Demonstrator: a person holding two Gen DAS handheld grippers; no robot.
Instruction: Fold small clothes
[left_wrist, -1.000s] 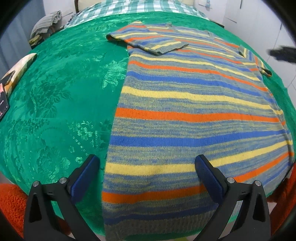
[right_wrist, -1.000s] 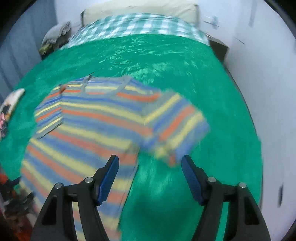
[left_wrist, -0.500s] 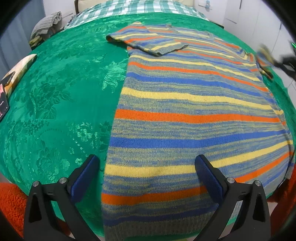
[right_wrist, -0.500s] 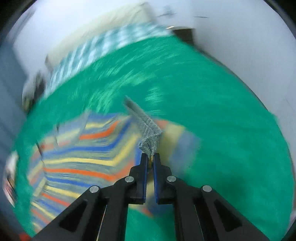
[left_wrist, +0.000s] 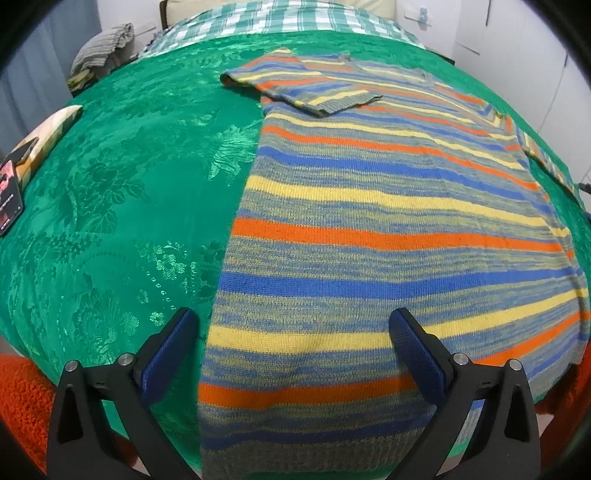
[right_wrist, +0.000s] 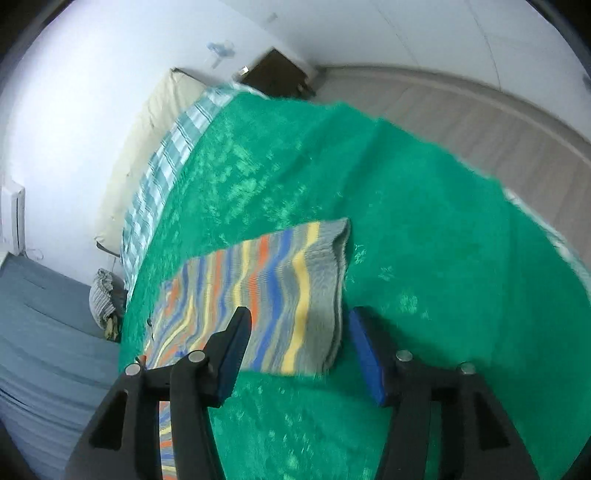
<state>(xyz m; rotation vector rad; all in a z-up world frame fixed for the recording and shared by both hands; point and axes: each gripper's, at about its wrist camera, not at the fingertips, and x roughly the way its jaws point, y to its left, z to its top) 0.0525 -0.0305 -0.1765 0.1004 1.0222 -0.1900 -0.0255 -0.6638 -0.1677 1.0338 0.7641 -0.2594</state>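
A knit sweater striped in orange, blue, yellow and grey lies flat on the green bedspread. Its left sleeve is folded in over the chest. My left gripper hovers open above the hem, touching nothing. The right sleeve lies spread on the bedspread, its grey cuff pointing away from the body. My right gripper is just behind that sleeve with its jaws opening. The sleeve's near edge sits between the blue pads, which do not press on it.
A checked blanket and a pillow lie at the head of the bed. A phone rests at the left edge and a grey cloth pile beyond it. Orange knit fabric hangs at the near edge. Floor lies past the bed's right side.
The right gripper shut on the sleeve's cuff, carried it outward while rolling, then let go; the sleeve now lies flat. The left gripper has not moved.
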